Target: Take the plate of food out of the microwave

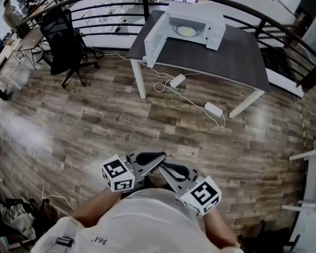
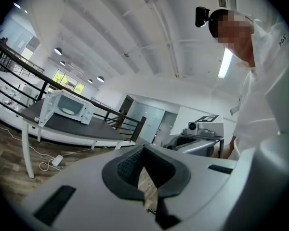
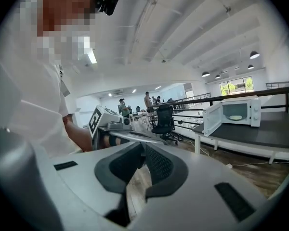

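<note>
Left claw (image 2: 143, 149) and right claw (image 3: 143, 149) clenched, empty; cables (image 1: 187, 96) trail beneath table (image 1: 237, 57) bearing microwave (image 1: 192, 22).

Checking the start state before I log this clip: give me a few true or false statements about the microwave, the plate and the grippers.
1. The microwave door stands open. True.
2. The plate of food sits out on the table. False: it is inside the microwave.
3. The left gripper is shut and empty. True.
4. The right gripper is reaching into the microwave. False: it is shut and empty, close to the person's body, well away from the table.
</note>
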Motion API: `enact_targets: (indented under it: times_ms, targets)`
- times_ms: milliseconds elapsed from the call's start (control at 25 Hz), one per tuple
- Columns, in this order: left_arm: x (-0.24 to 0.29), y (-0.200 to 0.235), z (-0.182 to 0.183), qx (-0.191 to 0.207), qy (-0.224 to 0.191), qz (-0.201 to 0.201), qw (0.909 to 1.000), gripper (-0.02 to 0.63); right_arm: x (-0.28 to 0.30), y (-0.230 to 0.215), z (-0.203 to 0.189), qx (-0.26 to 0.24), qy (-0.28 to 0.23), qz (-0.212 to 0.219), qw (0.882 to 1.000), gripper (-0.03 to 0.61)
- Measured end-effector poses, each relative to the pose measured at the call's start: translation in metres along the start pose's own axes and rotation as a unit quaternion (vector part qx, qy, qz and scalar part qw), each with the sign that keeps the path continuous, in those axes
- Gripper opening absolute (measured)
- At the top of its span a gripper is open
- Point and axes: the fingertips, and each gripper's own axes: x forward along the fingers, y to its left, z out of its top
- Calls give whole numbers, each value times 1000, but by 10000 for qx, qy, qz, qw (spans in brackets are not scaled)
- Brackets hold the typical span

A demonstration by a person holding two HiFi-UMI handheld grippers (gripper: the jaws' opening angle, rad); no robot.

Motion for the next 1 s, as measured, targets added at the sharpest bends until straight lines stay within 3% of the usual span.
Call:
enact_targets:
  times_ms: [200,400,760,1000]
  targets:
    - [-7,0,2,19,27,-131,9999,2,5,2,3,408,-162,47,9990,17]
    - [-8,19,12,-389,-435,-106,9982,2,12,-15,12,922,-628,-59,9937,11]
    - [-21,40,31,-578,-807,116,9950,2,-29,-80,1,1087,-578,-946,9879,11]
    - [-15,43,27,-723,-803,146,9940,2,-62,-114,-12,1273,-614,-1451,9793,11]
